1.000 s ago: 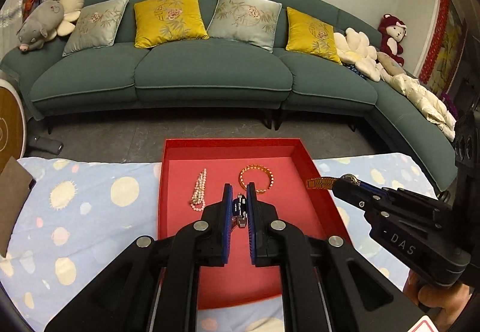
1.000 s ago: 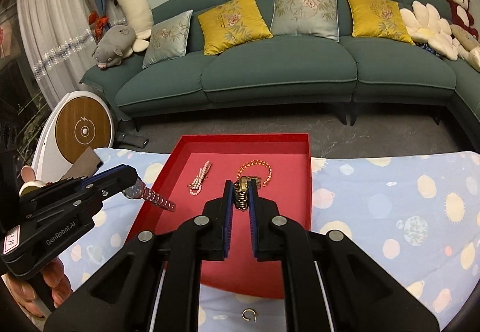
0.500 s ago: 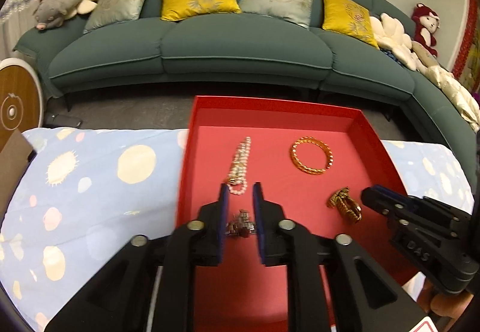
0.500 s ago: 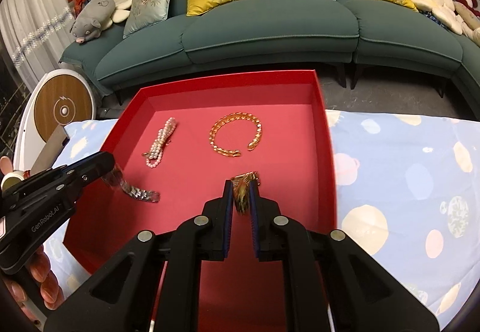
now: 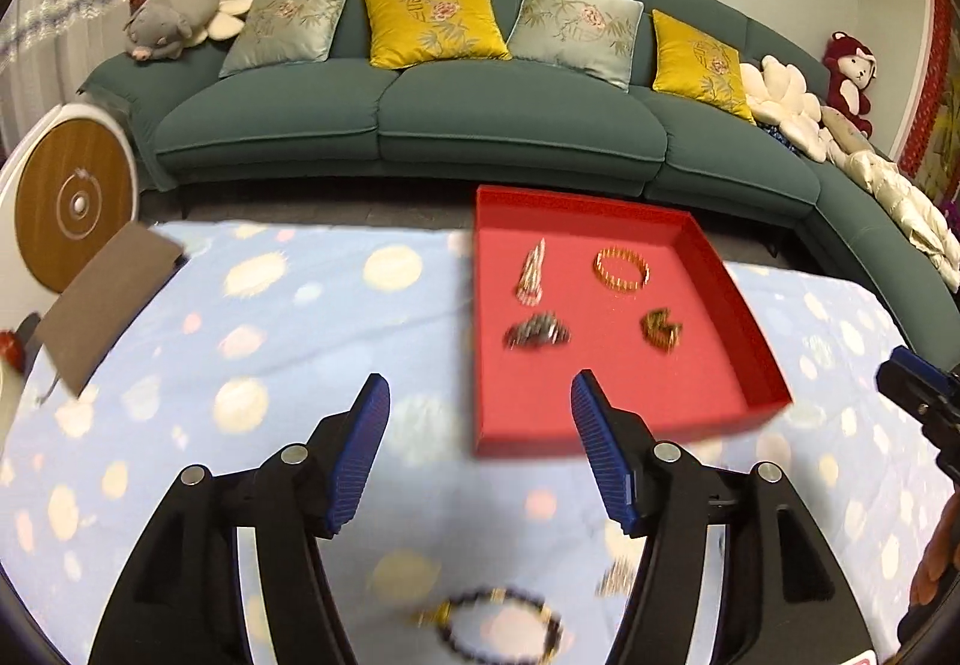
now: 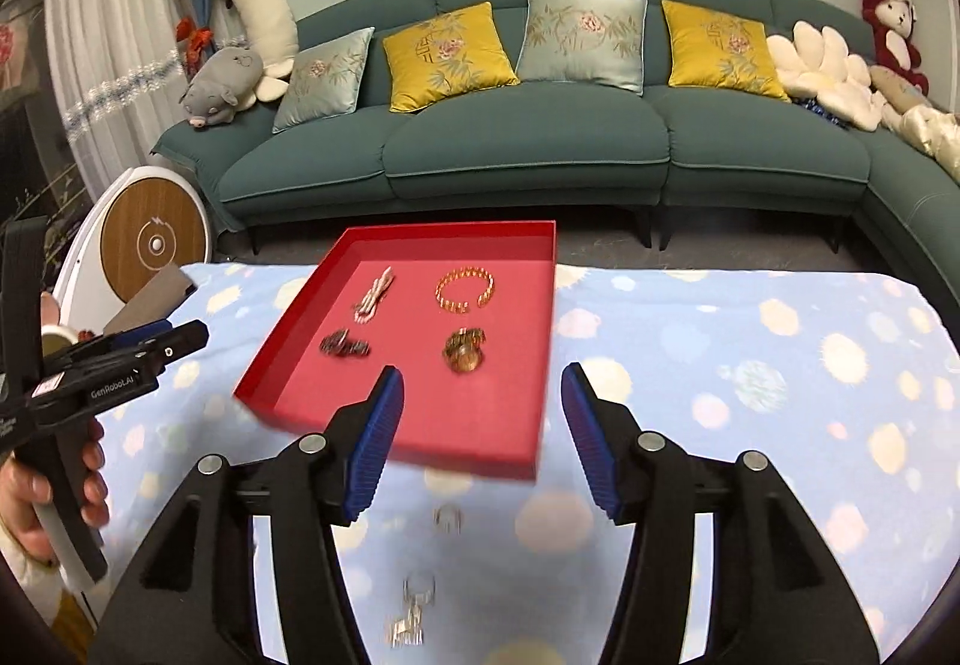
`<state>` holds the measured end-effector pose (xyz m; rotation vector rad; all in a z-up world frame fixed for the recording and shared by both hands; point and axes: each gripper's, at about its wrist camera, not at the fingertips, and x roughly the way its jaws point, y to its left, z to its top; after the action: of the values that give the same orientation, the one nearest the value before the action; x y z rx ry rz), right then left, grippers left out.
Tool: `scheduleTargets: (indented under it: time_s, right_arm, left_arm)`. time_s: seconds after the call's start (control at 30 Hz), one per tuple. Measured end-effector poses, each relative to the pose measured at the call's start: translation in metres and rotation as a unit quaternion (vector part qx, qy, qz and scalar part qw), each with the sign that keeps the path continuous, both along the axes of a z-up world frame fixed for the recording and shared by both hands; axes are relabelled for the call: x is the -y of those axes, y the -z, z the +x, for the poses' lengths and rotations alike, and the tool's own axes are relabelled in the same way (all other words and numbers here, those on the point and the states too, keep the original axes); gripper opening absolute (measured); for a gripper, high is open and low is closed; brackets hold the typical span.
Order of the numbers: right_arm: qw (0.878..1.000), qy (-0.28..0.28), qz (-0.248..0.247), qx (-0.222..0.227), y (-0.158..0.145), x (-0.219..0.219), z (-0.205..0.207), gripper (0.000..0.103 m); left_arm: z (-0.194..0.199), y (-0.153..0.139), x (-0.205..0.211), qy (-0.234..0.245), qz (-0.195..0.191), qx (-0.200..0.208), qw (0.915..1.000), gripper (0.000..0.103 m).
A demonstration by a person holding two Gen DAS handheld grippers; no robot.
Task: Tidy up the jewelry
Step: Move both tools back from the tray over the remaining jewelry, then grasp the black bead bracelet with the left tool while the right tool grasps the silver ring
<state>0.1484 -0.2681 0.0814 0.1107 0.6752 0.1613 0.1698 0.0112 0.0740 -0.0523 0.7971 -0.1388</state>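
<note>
Spotted blue tablecloth (image 5: 312, 317), teal sofa (image 5: 480, 119)

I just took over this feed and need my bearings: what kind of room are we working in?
Most likely a home living room. A long teal sectional sofa with embroidered cushions and plush toys fills the background, framed pictures hang above it, and the red jewelry tray sits on a table under a dotted blue cloth.

We see a table under a pale blue dotted cloth (image 6: 750, 341). On it sit a red tray (image 6: 543, 365) toward the far edge, a brown pad (image 5: 102, 299) far left, and near us a dark beaded bracelet (image 5: 498, 629), a ring (image 6: 447, 516) and a small silver piece (image 6: 411, 626).
</note>
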Motion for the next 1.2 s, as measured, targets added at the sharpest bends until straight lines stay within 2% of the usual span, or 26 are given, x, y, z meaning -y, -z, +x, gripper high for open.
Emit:
scheduleTargets:
  time_s: [0.2, 0.33, 0.6, 0.8, 0.9, 1.0, 1.07, 1.13, 1.2]
  right_arm:
    - [1.000, 0.006, 0.020, -0.006, 0.009, -0.001, -0.061, 0.055]
    - [0.999, 0.001, 0.028, -0.016, 0.024, -0.009, -0.084, 0.056]
    - [0.998, -0.018, -0.009, -0.052, 0.061, -0.029, -0.091, 0.055]
    - [0.997, -0.031, -0.021, -0.071, 0.081, -0.041, -0.088, 0.055]
    - [0.996, -0.036, -0.028, -0.074, 0.085, -0.047, -0.085, 0.055]
    - [0.996, -0.038, -0.030, -0.080, 0.090, -0.050, -0.082, 0.055]
    - [0.995, -0.039, -0.030, -0.082, 0.091, -0.052, -0.080, 0.055]
    - [0.995, -0.041, -0.030, -0.081, 0.091, -0.053, -0.079, 0.055]
    - [0.995, -0.042, -0.031, -0.080, 0.091, -0.055, -0.079, 0.055]
  left_arm:
    - [-0.054, 0.030, -0.022, -0.033, -0.038, -0.050, 0.9975, 0.063]
    - [-0.071, 0.054, -0.020, -0.042, -0.027, -0.069, 0.9964, 0.063]
    - [-0.075, 0.092, -0.011, -0.026, -0.003, -0.088, 0.9958, 0.063]
    - [-0.071, 0.102, -0.004, -0.012, -0.004, -0.098, 0.9951, 0.062]
    - [-0.071, 0.103, 0.000, -0.011, 0.006, -0.090, 0.9959, 0.060]
    - [-0.072, 0.104, 0.003, -0.005, 0.013, -0.081, 0.9966, 0.050]
    - [-0.072, 0.104, 0.004, 0.000, 0.013, -0.075, 0.9971, 0.035]
    - [-0.071, 0.104, 0.002, 0.002, 0.010, -0.073, 0.9973, 0.015]
    - [-0.071, 0.104, -0.002, 0.004, -0.001, -0.074, 0.9973, 0.007]
